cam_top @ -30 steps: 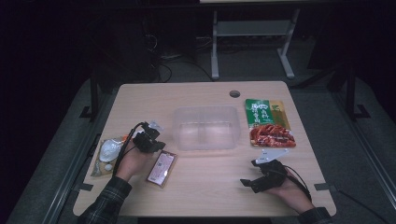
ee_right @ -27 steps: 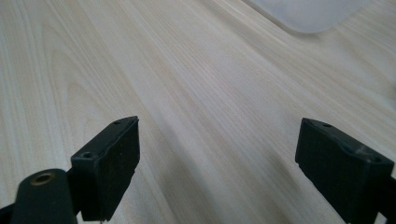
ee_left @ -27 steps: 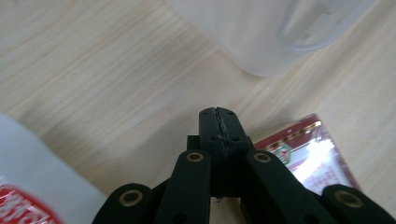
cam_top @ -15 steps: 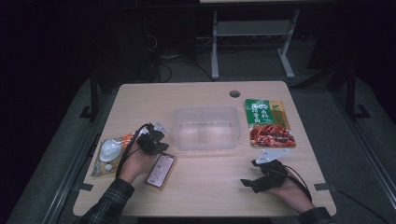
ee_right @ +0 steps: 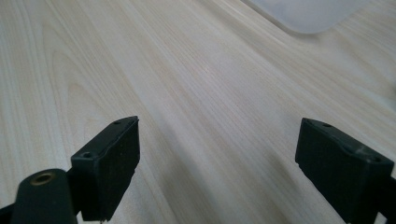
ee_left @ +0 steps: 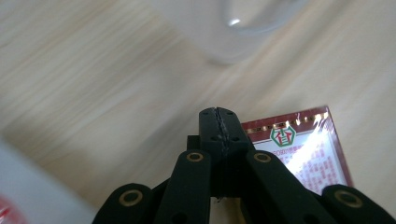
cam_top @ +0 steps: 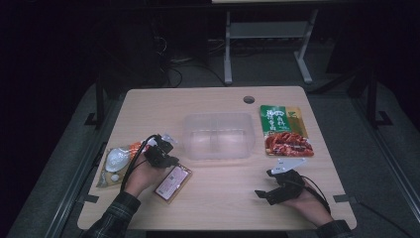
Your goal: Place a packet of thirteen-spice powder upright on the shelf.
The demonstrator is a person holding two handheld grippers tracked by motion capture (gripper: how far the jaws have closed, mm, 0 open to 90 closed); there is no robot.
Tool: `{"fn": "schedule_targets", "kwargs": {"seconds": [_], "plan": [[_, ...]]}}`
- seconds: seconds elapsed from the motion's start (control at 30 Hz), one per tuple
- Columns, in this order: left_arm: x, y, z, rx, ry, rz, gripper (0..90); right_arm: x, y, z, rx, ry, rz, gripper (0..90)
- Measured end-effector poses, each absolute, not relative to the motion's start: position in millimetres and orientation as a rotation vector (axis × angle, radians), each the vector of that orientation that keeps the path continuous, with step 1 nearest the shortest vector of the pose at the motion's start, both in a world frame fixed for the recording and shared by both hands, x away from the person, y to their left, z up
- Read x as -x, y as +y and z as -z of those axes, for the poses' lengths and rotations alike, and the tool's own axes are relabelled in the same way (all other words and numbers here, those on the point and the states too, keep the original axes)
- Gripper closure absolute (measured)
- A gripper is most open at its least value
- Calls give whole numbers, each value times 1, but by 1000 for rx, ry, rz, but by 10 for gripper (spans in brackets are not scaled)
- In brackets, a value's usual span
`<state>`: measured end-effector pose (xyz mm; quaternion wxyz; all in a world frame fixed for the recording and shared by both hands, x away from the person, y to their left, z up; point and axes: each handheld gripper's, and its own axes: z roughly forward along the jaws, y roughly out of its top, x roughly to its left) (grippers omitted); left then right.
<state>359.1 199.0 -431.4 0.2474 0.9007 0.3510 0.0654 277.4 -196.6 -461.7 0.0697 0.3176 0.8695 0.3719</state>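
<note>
Near edge, five o'clock: right gripper (cam_top: 263,191), jaws wide, bare table (cam_top: 223,198) ahead. Eight o'clock: left gripper (cam_top: 171,159), jaws pressed together and empty, above the red packet (cam_top: 172,182). Centre: clear tray (cam_top: 218,135), open wood beyond.

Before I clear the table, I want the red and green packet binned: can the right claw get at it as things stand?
Probably yes. The right claw is open and empty, and the red and green packet lies flat just beyond it with bare table between them.
</note>
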Motion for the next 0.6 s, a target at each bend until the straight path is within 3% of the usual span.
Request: {"fn": "schedule_targets", "kwargs": {"seconds": [0.3, 0.6], "plan": [[-344, 185, 423, -2425, 812, -118, 891, -277, -197, 461, -958, 2615, -1124, 135], [-308, 208, 410, -2401, 742, -149, 615, -277, -197, 461, -952, 2616, -1124, 135]]}}
